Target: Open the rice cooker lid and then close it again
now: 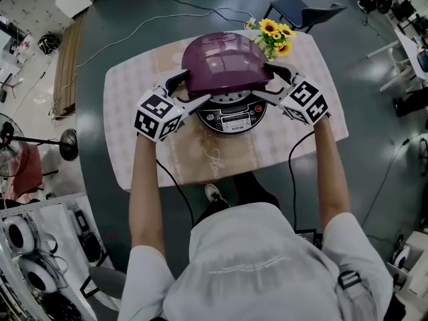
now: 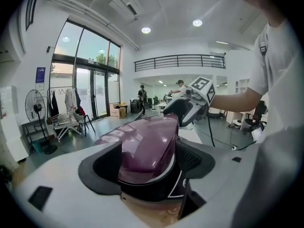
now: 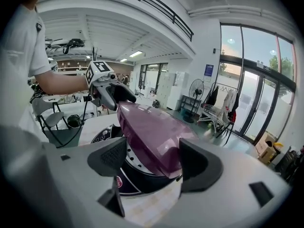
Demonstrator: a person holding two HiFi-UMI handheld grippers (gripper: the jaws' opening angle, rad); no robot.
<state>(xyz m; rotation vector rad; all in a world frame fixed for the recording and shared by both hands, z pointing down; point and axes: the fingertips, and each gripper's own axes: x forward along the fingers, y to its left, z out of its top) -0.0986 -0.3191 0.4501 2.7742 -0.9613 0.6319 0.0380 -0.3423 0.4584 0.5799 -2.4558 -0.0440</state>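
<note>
Grey floor runs all round the table, open on the right and far left. Clutter and shelving sit along the left edge, with a fan stand well apart from the table's left side.

The table has a pale patterned top and rounded corners. There is bare tabletop to the left, to the right and toward the near edge. A chair stands just past the far edge.

The person stands at the near edge with both arms stretched forward over the top.

The rice cooker sits centre-far on the table, its control panel facing the person, well in from every edge.

The purple lid is hinged at the far side and tilted up partway. The front lip is lifted off the body, so the steel rim and the perforated inner plate show under it.

The left gripper is at the lid's left edge, jaws spread wide, with the lid's side sitting between them. The right gripper mirrors it at the right edge, jaws also spread around the lid's side. I can't tell whether the pads press on the lid.

Sunflowers stand just beside the lid's far right corner, close to the right gripper, so room is tight there.

Black cables hang off the near table edge from each gripper.
</note>
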